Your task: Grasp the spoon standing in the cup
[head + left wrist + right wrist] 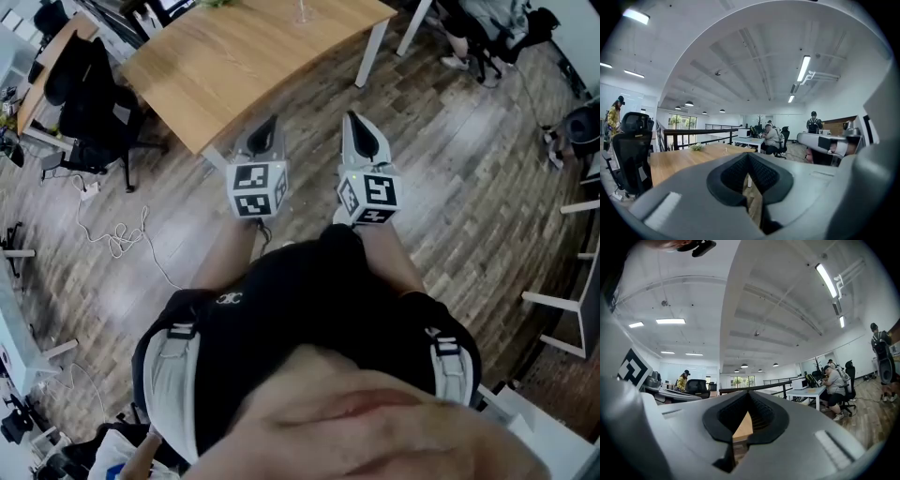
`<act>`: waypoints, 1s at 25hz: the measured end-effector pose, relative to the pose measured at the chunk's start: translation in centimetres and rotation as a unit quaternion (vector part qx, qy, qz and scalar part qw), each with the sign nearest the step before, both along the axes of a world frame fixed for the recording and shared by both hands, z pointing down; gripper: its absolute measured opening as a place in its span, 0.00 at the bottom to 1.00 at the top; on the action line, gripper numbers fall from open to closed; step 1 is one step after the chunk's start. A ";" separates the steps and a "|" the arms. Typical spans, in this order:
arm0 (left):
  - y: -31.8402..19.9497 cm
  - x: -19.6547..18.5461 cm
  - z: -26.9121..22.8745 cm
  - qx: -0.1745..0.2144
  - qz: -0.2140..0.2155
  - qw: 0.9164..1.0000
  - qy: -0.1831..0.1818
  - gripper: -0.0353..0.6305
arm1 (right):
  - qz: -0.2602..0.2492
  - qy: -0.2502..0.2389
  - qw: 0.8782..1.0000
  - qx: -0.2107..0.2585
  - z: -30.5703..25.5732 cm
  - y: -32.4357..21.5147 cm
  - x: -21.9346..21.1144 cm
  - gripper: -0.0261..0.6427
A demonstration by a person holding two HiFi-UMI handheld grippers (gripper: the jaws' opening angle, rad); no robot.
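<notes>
Looks steeply down past a black top (pixel 309 309) onto a wood-plank floor (pixel 450 187). Holds two grippers out in front, side by side and near each other, each with a marker cube at its back: left hand-held gripper (pixel 269 122) on the left, right hand-held gripper (pixel 353 119) on the right. Points both toward a light wooden table (pixel 234 66) with white legs, just beyond their tips, not touching it.

In the left gripper view, shows the left hand-held gripper (pixel 748 156) closed tip to tip, nothing between the jaws, only a small diamond-shaped gap behind the tips. In the right gripper view, shows the right hand-held gripper (pixel 749 393) the same way: jaws pressed together and empty, with pale wood of the table visible through the gap.

Places a small clear item (pixel 302 9) on the far part of the table, at the very top edge of the head view, well apart from both grippers. Shows it again in the left gripper view as a tiny upright speck (pixel 725 150) on the tabletop, near a small green plant (pixel 697 146). Too small to tell cup from spoon.

Sets a black office chair (pixel 89 89) left of the table, with a white cable (pixel 117 234) looped on the floor nearby. Includes, far back in the room, a seated person (pixel 771 138) at a white desk.
</notes>
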State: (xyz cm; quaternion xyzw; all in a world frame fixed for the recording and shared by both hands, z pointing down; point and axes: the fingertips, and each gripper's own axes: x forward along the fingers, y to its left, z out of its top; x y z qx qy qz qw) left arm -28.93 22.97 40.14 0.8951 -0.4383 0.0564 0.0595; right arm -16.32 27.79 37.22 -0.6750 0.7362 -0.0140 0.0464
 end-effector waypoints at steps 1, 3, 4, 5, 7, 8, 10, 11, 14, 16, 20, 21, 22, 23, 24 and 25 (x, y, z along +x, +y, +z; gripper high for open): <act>-0.1 0.2 0.0 0.000 0.000 1.000 -0.001 0.07 | -0.003 -0.003 1.000 -0.008 0.3 -0.3 0.1 0.04; -0.5 0.7 0.3 -0.002 0.000 1.000 -0.005 0.07 | -0.005 -0.011 1.000 -0.022 1.0 -0.9 0.5 0.04; -0.7 1.1 0.4 -0.003 0.000 1.000 -0.008 0.07 | -0.003 -0.014 1.000 -0.025 1.3 -1.1 0.9 0.04; -0.9 1.5 0.6 -0.004 0.000 1.000 -0.010 0.07 | 0.000 -0.014 1.000 -0.024 1.4 -1.3 1.4 0.04; -1.4 2.5 0.9 -0.005 -0.003 1.000 -0.016 0.07 | 0.006 -0.010 1.000 -0.020 1.3 -1.6 2.5 0.04; -1.6 3.0 1.1 -0.006 -0.004 1.000 -0.019 0.07 | 0.007 -0.008 1.000 -0.018 1.2 -1.8 3.1 0.04; -2.4 4.1 1.4 -0.010 -0.006 1.000 -0.023 0.07 | 0.005 -0.008 1.000 -0.017 1.1 -2.4 4.2 0.04; -2.9 4.6 1.4 -0.012 -0.007 1.000 -0.024 0.07 | 0.003 -0.009 1.000 -0.019 1.1 -2.9 4.8 0.04; -4.7 6.8 1.4 -0.019 -0.010 0.999 -0.025 0.07 | 0.000 -0.011 1.000 -0.026 1.5 -4.9 6.9 0.04; -6.0 8.7 1.2 -0.020 -0.010 0.999 -0.028 0.07 | -0.001 -0.014 0.999 -0.031 1.6 -6.4 8.8 0.04; -9.0 12.8 0.1 -0.006 -0.009 0.999 -0.040 0.07 | -0.006 -0.016 0.999 -0.031 1.0 -9.4 12.6 0.04; -9.7 13.8 -0.2 -0.001 -0.010 0.999 -0.040 0.07 | -0.009 -0.014 0.999 -0.029 0.7 -9.9 13.5 0.04; -10.3 14.8 -0.6 0.003 -0.012 0.999 -0.039 0.07 | -0.013 -0.010 1.000 -0.026 0.5 -10.4 14.4 0.04; -10.8 15.7 -0.8 0.005 -0.015 0.999 -0.037 0.07 | -0.018 -0.008 1.000 -0.023 0.2 -10.9 15.2 0.04; -11.2 16.6 -1.0 0.006 -0.019 0.999 -0.035 0.07 | -0.022 -0.007 1.000 -0.021 0.1 -11.3 16.1 0.04; -11.6 17.6 -1.1 0.006 -0.022 0.999 -0.034 0.07 | -0.025 -0.007 0.999 -0.021 0.1 -11.8 17.0 0.04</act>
